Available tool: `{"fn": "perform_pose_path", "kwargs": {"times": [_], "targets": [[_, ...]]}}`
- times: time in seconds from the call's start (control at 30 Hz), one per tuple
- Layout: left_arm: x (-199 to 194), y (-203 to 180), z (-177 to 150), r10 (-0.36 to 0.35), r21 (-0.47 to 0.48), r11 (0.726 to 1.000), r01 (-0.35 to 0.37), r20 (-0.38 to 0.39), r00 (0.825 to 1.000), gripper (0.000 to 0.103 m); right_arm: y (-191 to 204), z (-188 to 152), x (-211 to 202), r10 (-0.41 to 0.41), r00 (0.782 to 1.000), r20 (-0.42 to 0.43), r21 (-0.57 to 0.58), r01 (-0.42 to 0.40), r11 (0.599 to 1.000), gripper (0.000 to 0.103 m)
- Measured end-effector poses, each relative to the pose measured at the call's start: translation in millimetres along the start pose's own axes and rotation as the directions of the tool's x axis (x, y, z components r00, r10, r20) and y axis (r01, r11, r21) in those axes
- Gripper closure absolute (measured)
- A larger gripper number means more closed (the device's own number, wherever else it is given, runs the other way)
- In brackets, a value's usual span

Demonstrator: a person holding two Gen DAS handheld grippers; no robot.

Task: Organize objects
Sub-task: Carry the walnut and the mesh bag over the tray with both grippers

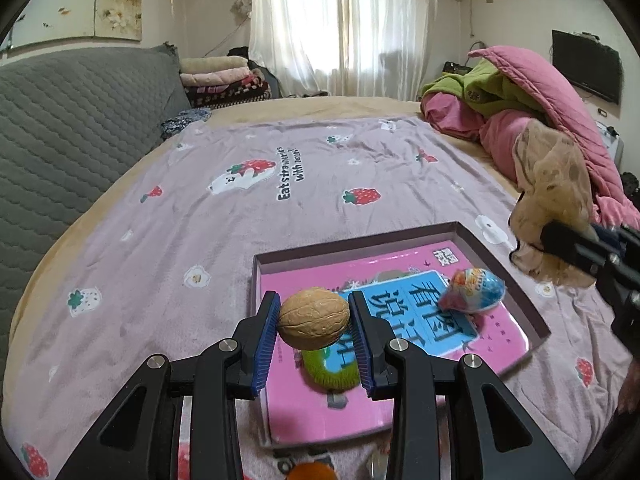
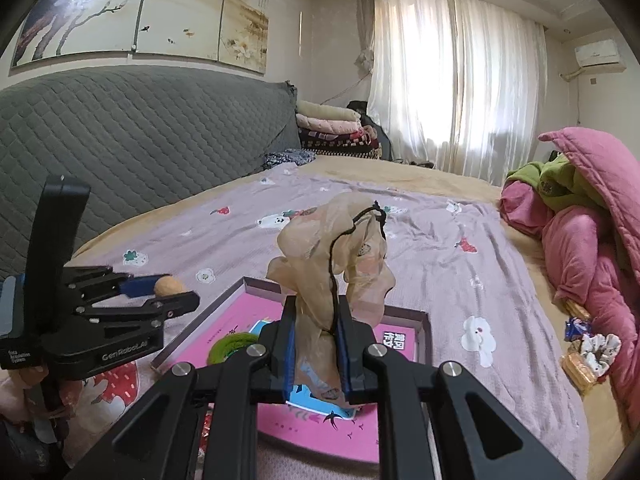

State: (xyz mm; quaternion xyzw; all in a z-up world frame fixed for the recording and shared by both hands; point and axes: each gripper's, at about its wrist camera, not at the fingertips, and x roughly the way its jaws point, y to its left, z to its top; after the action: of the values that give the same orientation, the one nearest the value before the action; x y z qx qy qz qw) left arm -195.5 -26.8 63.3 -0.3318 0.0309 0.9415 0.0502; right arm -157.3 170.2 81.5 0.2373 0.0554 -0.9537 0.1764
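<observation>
My left gripper [image 1: 314,320] is shut on a tan walnut [image 1: 313,317] and holds it above the near-left part of a shallow dark box [image 1: 496,256]. In the box lie a pink book [image 1: 404,384], a green ring-shaped toy [image 1: 330,372] and a foil-wrapped egg [image 1: 474,290]. My right gripper [image 2: 316,332] is shut on a sheer beige pouch [image 2: 336,248] with a black drawstring, held above the box [image 2: 424,326]. The pouch [image 1: 548,184] and right gripper also show at the right edge of the left wrist view. The left gripper [image 2: 160,294] with the walnut [image 2: 168,286] shows at left in the right wrist view.
The box sits on a mauve strawberry-print blanket [image 1: 240,208] on a bed. A grey quilted headboard [image 2: 132,148] is at left. Pink and green bedding [image 2: 580,240] is piled at right, with snack packets [image 2: 580,360] beside it. An orange object [image 1: 310,472] lies at the near edge.
</observation>
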Motion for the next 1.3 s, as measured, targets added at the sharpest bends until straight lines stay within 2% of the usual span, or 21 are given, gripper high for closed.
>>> {"fn": "perform_pose_path", "kwargs": {"times": [0.4,0.97,1.3], "targets": [[43.2,3.4,-35.2,0.019,0.015,1.000,-0.018,-0.115,0.993,0.068,-8.9,-38.5,42.2,0.002,0.990,-0.143,0.015,0.000,1.000,0.086],[62.6,-2.8,-62.2,0.027,0.037,0.999,-0.021,-0.186,0.982,0.068,-4.9,-67.5,60.2,0.000,0.968,-0.249,0.006,0.001,1.000,0.086],[70.0,-5.3,-64.3,0.026,0.039,0.999,-0.019,-0.187,0.982,0.068,-7.0,-74.9,70.3,-0.003,0.957,-0.289,0.021,0.009,1.000,0.086]]}}
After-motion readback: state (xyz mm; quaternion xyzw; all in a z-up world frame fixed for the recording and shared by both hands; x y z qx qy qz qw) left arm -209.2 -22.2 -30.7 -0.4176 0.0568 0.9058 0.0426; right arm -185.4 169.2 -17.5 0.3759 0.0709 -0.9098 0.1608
